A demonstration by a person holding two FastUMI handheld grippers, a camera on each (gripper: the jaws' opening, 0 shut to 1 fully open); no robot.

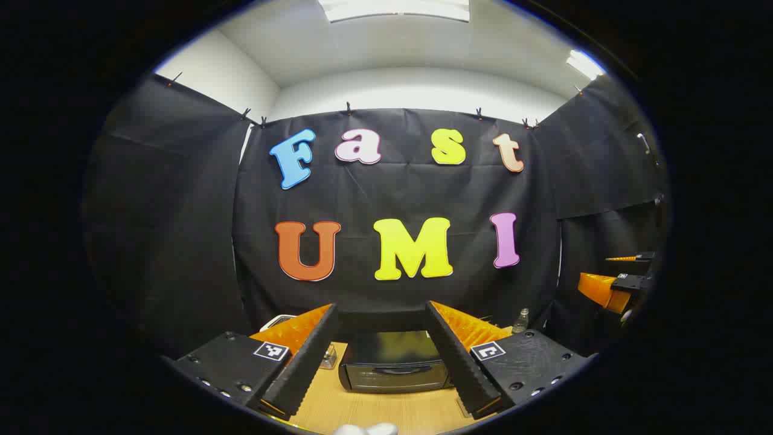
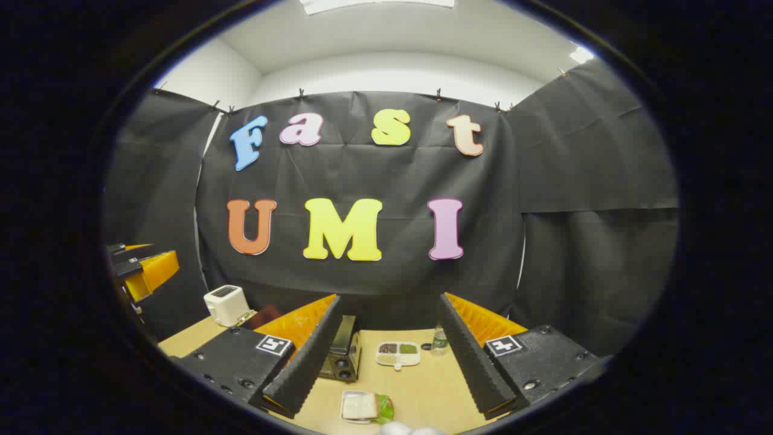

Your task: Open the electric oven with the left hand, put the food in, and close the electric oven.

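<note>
Okay, both my grippers hang above the worktop (image 2: 423, 393), fingers apart, holding nothing: left gripper (image 1: 380, 356), right gripper (image 2: 389, 362). The electric oven (image 1: 392, 362) sits door closed toward the back edge. The food (image 2: 362, 406) on its plate lies near the front edge.

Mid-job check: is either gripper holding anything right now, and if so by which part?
Nothing is held. The left gripper is open, with the closed electric oven beyond it. The right gripper is open too, and the sandwich lies untouched on the table.
</note>
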